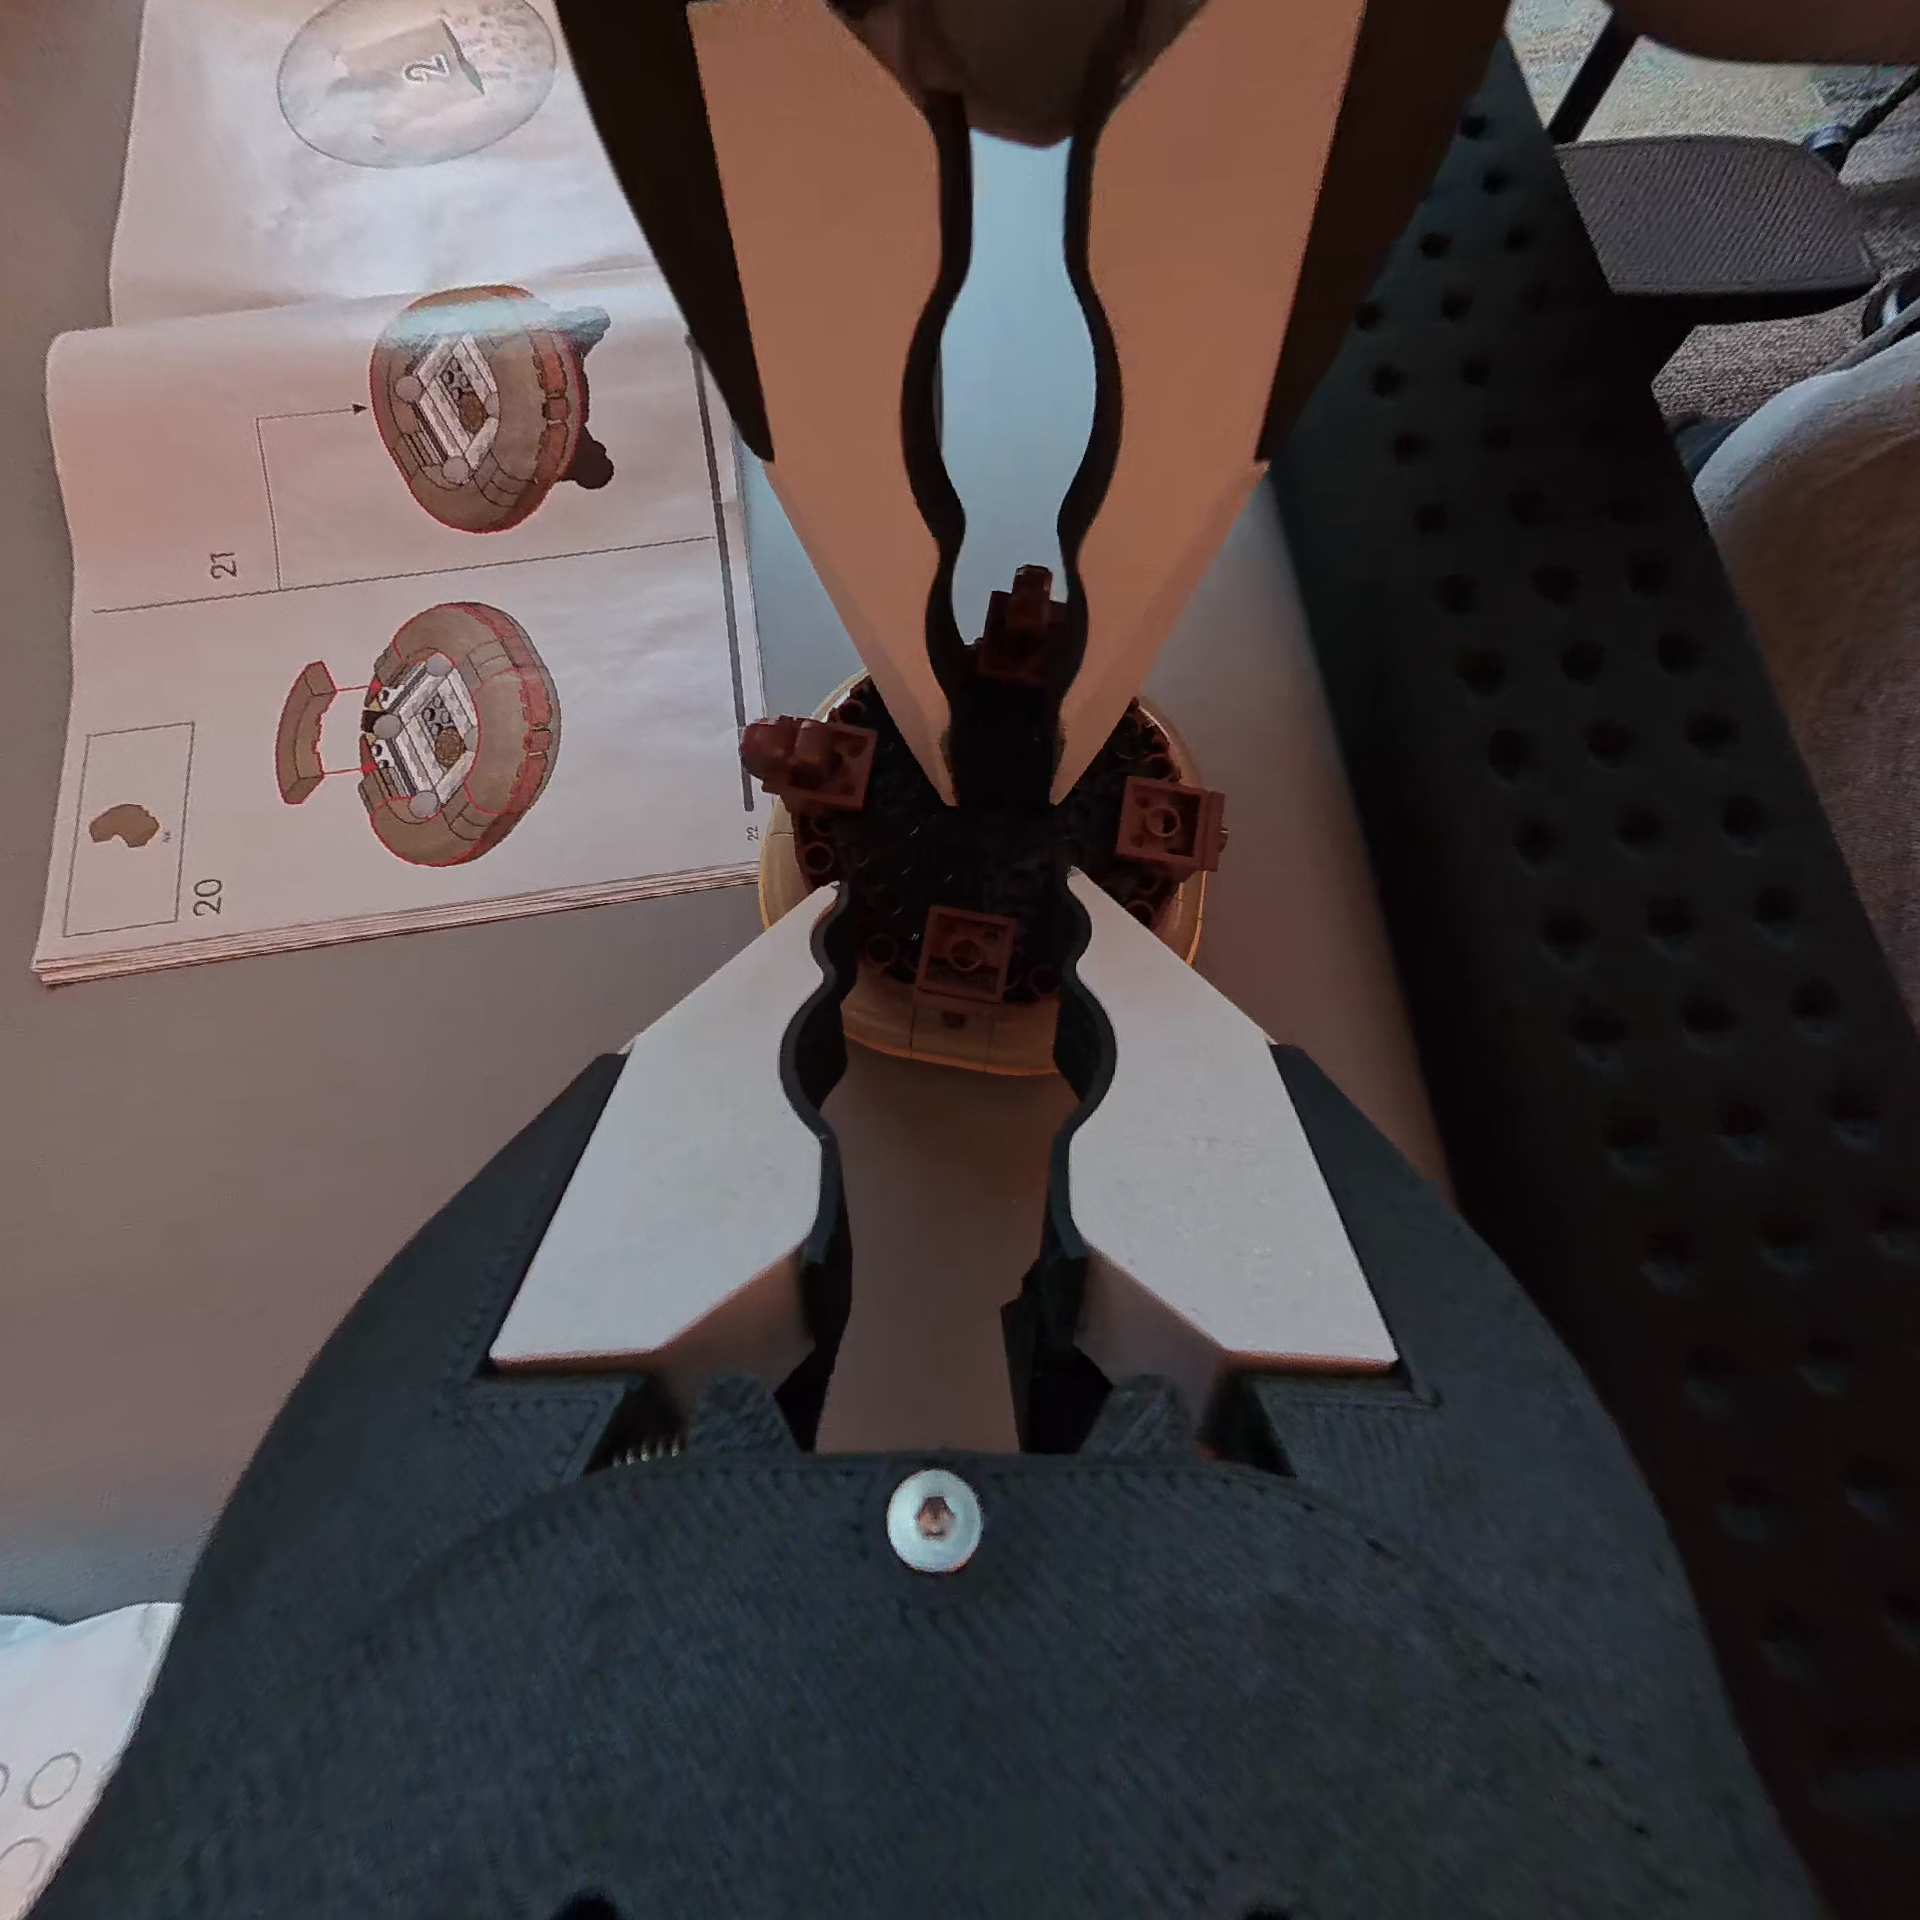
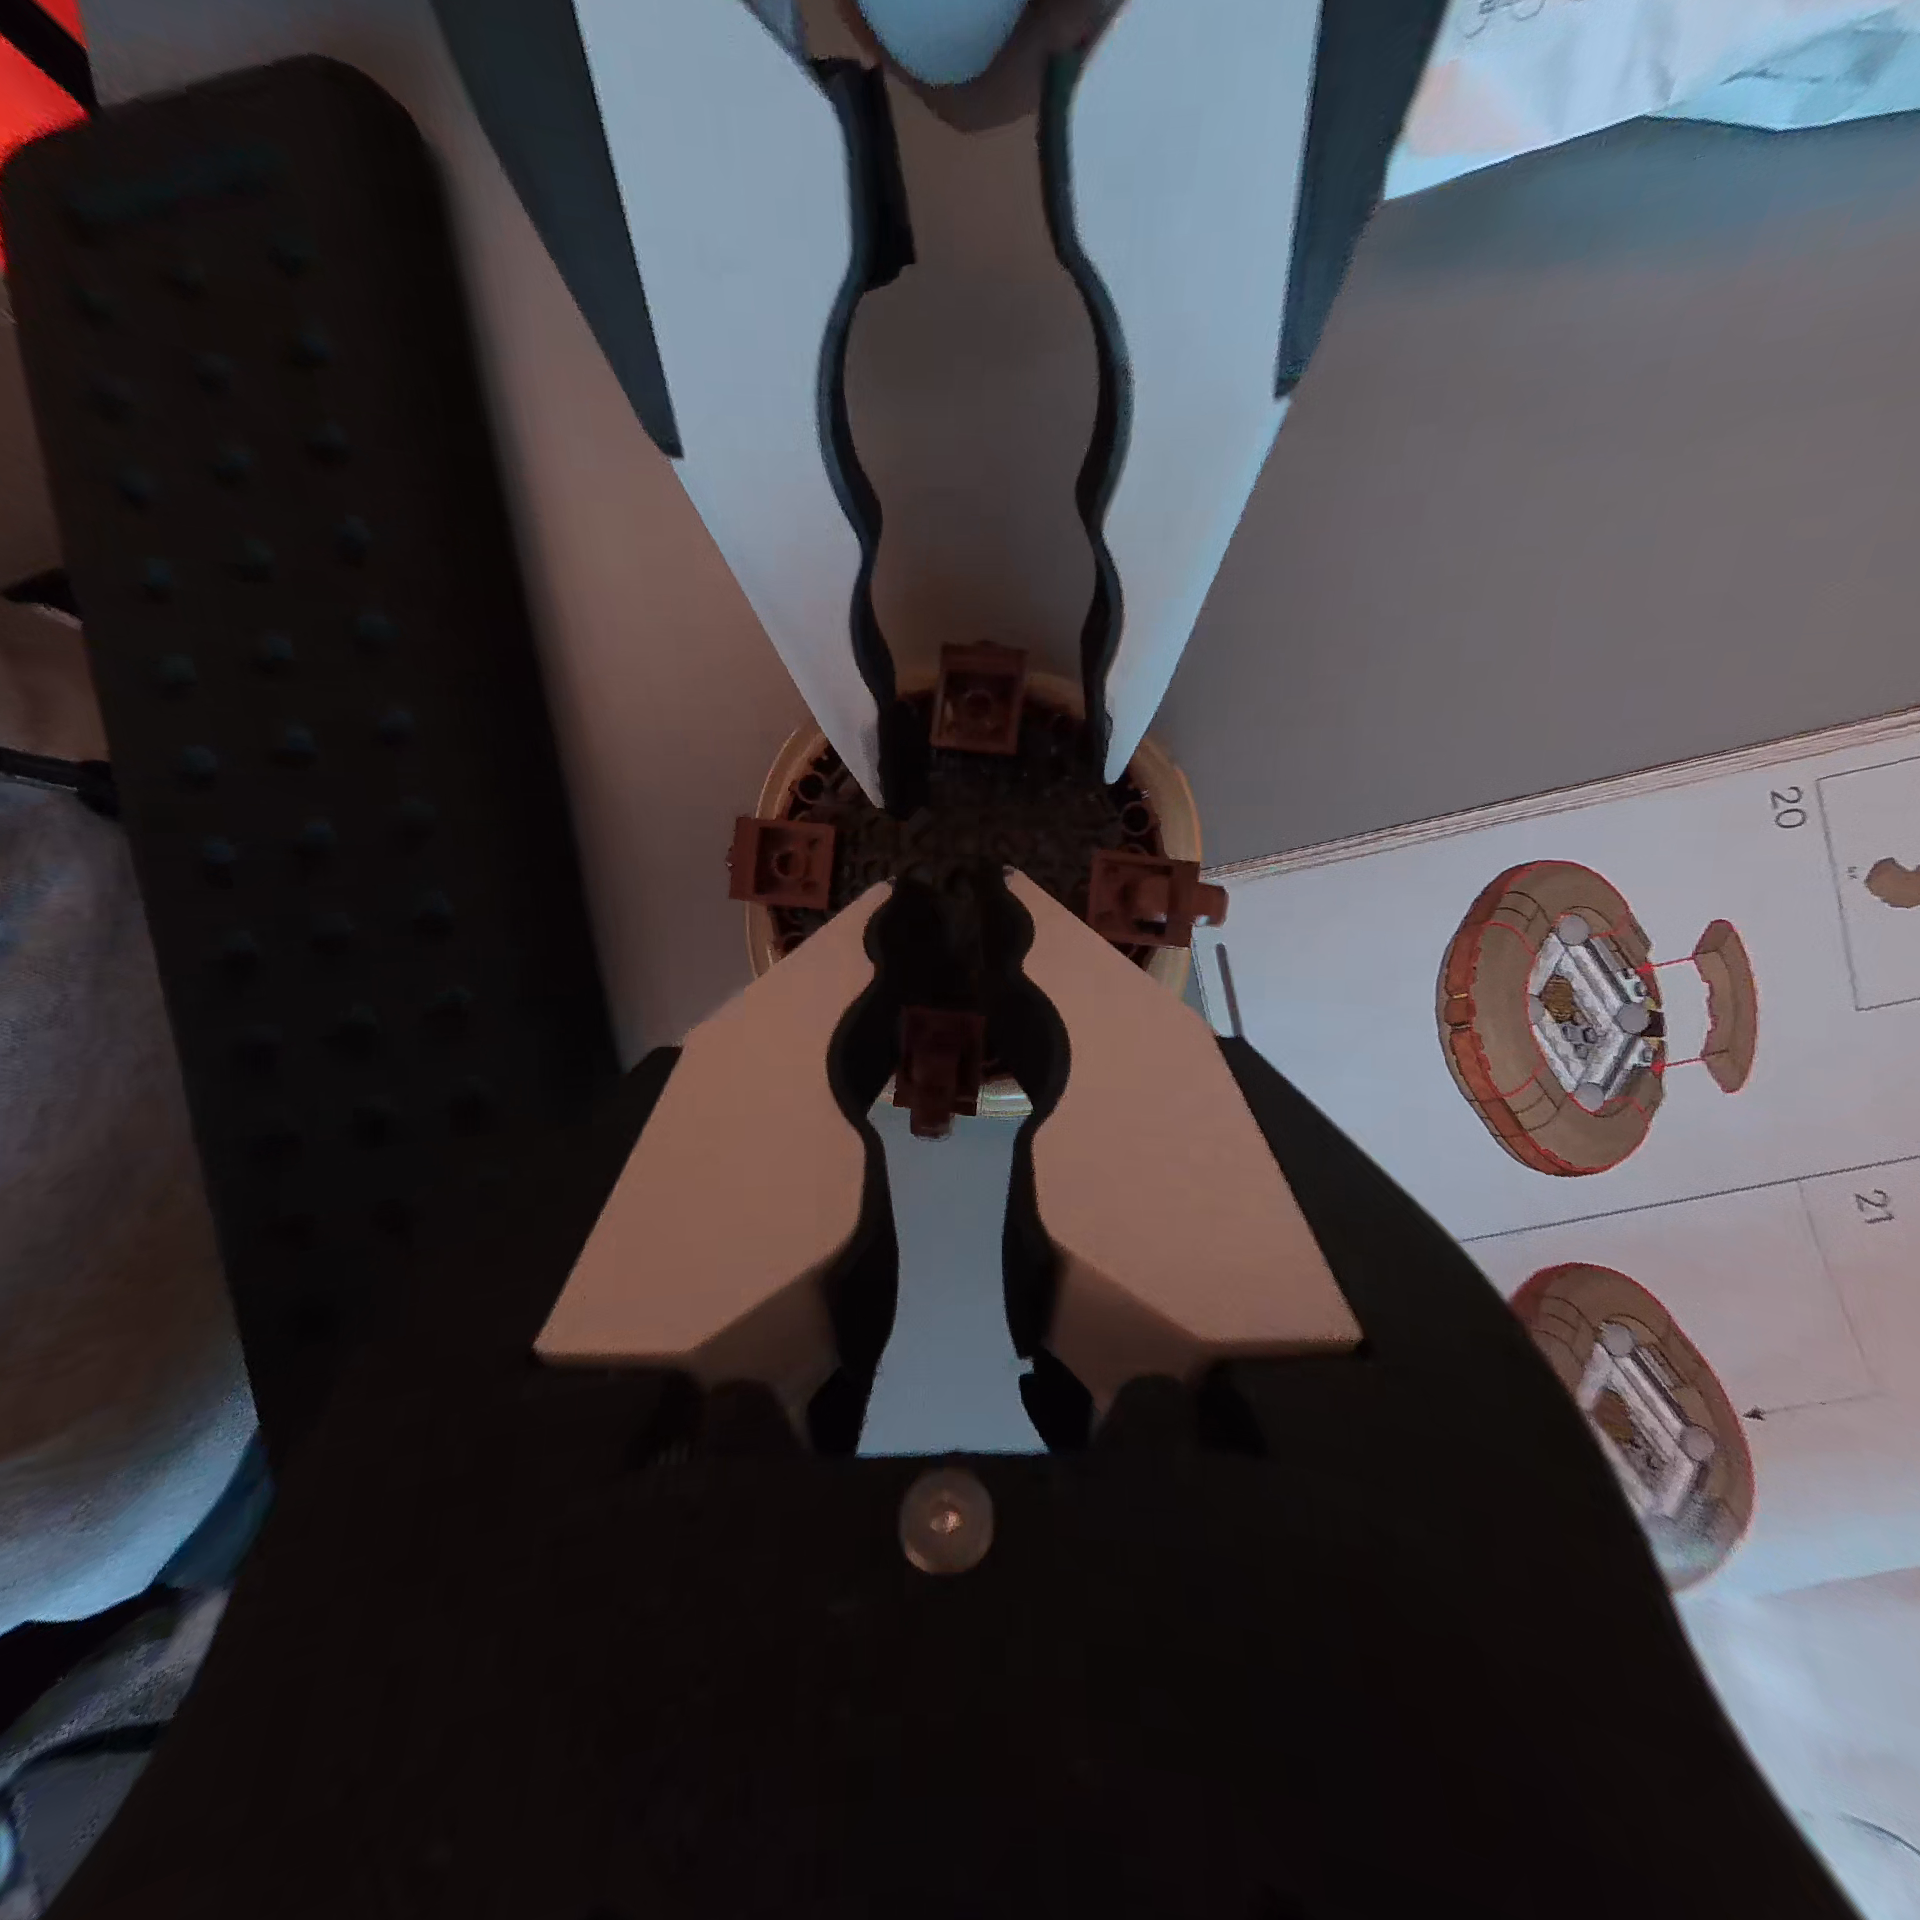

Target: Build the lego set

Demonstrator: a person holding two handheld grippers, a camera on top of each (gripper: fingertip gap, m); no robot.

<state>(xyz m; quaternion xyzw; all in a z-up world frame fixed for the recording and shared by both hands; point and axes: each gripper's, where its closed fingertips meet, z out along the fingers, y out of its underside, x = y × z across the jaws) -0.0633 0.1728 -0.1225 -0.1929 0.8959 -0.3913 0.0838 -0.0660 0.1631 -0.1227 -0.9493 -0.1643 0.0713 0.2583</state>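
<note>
A round lego model [image 1: 940, 1023] with a tan rim lies upside down on the table, its dark underside [image 2: 987, 821] facing up. Brown bricks sit around its edge. My left gripper [image 1: 956, 888] reaches over the near rim, jaws partly open on either side of one brown brick [image 1: 966, 951] without touching it. My right gripper [image 2: 954, 878] comes from the opposite side with its tips nearly together over the model's centre. A brown clip brick [image 2: 940, 1070] sits between its pads. The right gripper also shows in the left wrist view [image 1: 1003, 800], the left one in the right wrist view [image 2: 995, 790].
An open instruction booklet [image 1: 416, 623] lies beside the model, touching its rim; it also shows in the right wrist view [image 2: 1558, 1039]. A black perforated panel [image 1: 1610, 831] runs along the other side. A crumpled paper bag [image 2: 1662, 73] lies beyond the booklet. My left and right fingertips are right by each other.
</note>
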